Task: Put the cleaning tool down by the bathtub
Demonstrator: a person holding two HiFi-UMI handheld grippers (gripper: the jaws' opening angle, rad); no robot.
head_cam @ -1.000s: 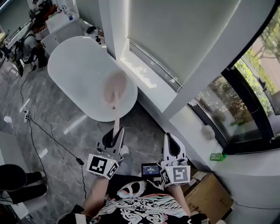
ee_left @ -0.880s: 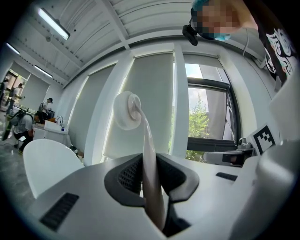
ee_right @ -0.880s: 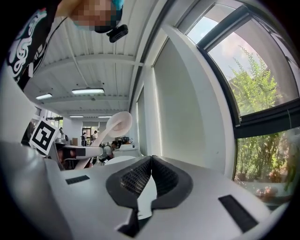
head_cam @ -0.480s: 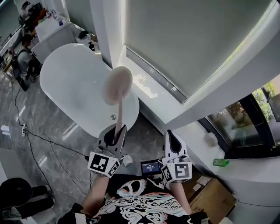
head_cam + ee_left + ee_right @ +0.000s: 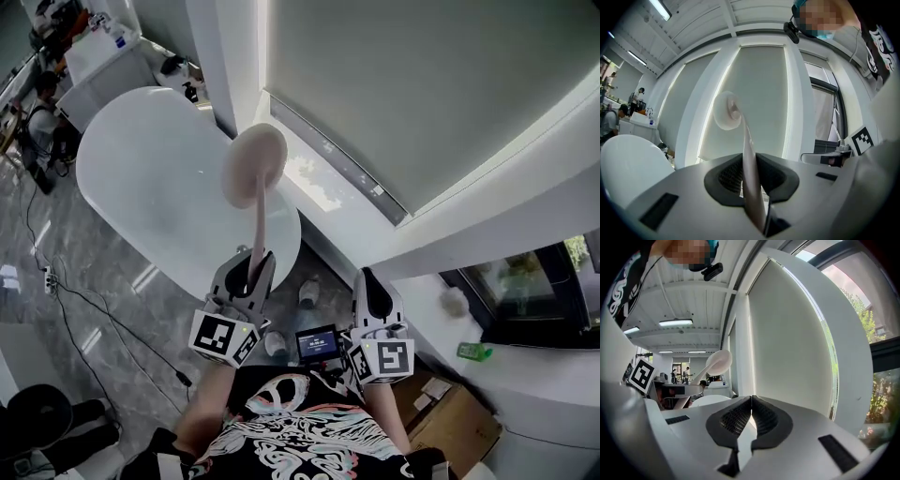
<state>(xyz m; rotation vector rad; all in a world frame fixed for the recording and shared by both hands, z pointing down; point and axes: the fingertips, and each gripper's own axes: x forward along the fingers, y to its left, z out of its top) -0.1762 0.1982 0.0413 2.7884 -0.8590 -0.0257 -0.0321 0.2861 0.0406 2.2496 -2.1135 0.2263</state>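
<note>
My left gripper (image 5: 251, 274) is closed on the tool (image 5: 258, 211), its jaws a narrow way apart with both pads pressed flat against the thin handle. My right gripper (image 5: 368, 298) rides just beside it with its jaws together on nothing. The left is therefore the only hand that can set the tool down. The handle runs straight out along the jaws away from me, roughly level, and ends in a round pale head at the far tip. From the head view that head sits over the tub's (image 5: 112, 187) near right rim, towards the sill (image 5: 319, 178). The tub lies ahead and to my left, and the bare floor (image 5: 112, 309) along its near side is below and left of my left gripper. I judge that to be the way the long axis will have to swing and drop. The butt of the handle is buried between the jaws. I cannot tell how high the head hangs above the rim, nor whether its face is brush or sponge. The strip of floor between the tub and the wall is hidden behind the tool and the tub itself.
</note>
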